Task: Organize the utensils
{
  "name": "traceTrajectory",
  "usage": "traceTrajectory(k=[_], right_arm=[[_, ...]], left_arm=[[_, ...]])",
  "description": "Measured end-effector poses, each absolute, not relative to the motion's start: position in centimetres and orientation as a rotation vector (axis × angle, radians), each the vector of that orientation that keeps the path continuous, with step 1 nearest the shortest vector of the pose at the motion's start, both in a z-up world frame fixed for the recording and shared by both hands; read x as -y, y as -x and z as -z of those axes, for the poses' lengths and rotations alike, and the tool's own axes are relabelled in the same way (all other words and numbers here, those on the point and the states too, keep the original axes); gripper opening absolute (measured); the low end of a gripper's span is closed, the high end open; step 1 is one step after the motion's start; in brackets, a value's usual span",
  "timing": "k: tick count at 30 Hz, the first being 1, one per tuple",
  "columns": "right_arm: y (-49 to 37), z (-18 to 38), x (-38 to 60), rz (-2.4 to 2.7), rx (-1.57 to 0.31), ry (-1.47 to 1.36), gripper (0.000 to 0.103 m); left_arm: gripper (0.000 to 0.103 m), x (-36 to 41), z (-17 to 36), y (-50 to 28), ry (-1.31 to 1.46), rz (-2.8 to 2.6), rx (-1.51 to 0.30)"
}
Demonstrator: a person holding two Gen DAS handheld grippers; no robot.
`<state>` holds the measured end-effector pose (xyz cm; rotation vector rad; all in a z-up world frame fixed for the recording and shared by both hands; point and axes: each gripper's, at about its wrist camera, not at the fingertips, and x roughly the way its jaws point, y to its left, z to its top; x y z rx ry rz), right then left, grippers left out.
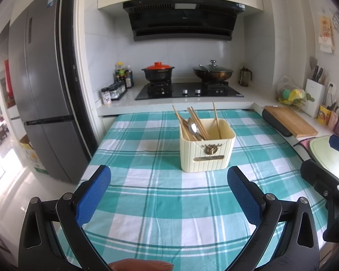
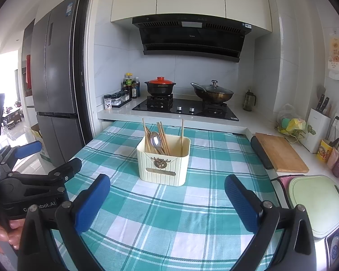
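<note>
A cream ribbed utensil holder (image 1: 206, 152) (image 2: 163, 166) stands upright on the teal checked tablecloth (image 1: 158, 203) (image 2: 169, 221). Inside it lean several wooden chopsticks (image 1: 193, 119) (image 2: 162, 133) and a metal spoon (image 1: 193, 127) (image 2: 155, 140); one chopstick (image 1: 216, 119) (image 2: 182, 133) stands apart at the right. My left gripper (image 1: 169, 180) is open, nothing between its blue pads, short of the holder. My right gripper (image 2: 168, 189) is open too, near the holder's front. In the right wrist view the left gripper's body (image 2: 34, 185) shows at the left, held by a hand (image 2: 2, 232).
Behind the table runs a counter with a gas hob (image 2: 187, 108), a red-lidded pot (image 2: 160, 87) and a lidded wok (image 2: 212, 92). A wooden cutting board (image 2: 280, 152) and a pale green board (image 2: 318, 203) lie right. A grey fridge (image 1: 40, 90) stands left.
</note>
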<state>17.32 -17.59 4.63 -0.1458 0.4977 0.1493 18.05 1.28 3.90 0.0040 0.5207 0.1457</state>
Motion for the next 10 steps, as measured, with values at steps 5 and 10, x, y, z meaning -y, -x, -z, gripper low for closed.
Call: traceTrajectory(k=[5, 10], right_arm=[[-17.32, -4.48, 17.85, -0.144, -0.501, 0.146, 0.103], [-17.64, -3.87, 17.70, -0.135, -0.514, 0.153, 0.103]], left_arm=[[0.103, -1.34, -3.86, -17.74, 0.000, -0.140, -0.504], [0.103, -1.35, -3.44, -17.87, -0.014, -0.164, -0.492]])
